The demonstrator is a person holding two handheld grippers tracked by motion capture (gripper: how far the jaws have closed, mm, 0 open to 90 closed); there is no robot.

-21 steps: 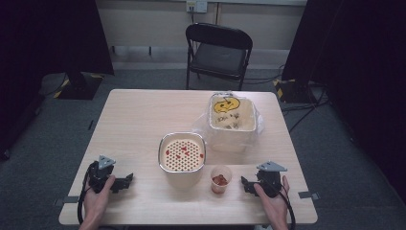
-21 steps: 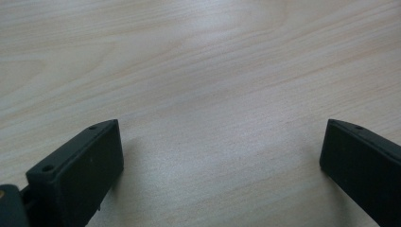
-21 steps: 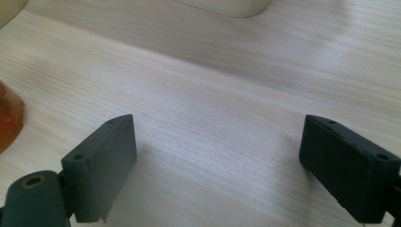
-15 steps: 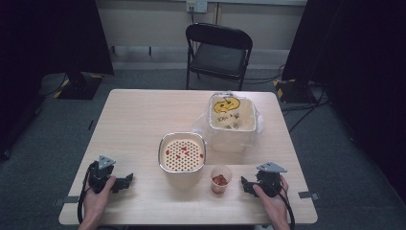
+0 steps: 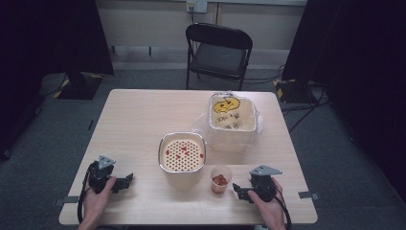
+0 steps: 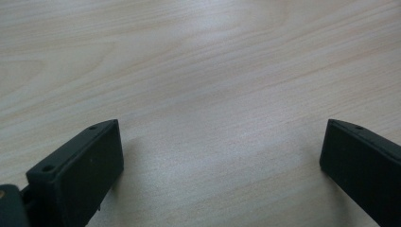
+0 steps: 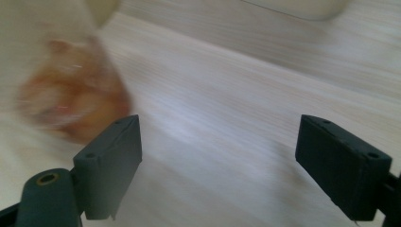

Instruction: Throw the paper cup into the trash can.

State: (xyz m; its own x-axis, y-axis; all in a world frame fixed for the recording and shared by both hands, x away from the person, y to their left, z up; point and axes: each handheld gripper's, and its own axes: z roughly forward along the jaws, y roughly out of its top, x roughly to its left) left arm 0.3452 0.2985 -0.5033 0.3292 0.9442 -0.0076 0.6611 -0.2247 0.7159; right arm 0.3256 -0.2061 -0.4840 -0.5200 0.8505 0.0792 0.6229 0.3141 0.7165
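A small clear cup with red-orange contents stands near the table's front edge, right of centre. My right gripper rests on the table just right of the cup, jaws wide open and empty. In the right gripper view the cup is a blur beyond the left jaw, outside the gap. Behind the cup sits a round metal pot holding a perforated white insert with red bits. My left gripper lies at the front left, open, over bare wood.
A clear plastic tub with a yellow smiley design stands at the back right of the wooden table. A black folding chair stands beyond the far edge. The person's hands hold both grippers at the near edge.
The right gripper view is motion-blurred, so that gripper is shifting slightly; in the high view both grippers stay about where they were.
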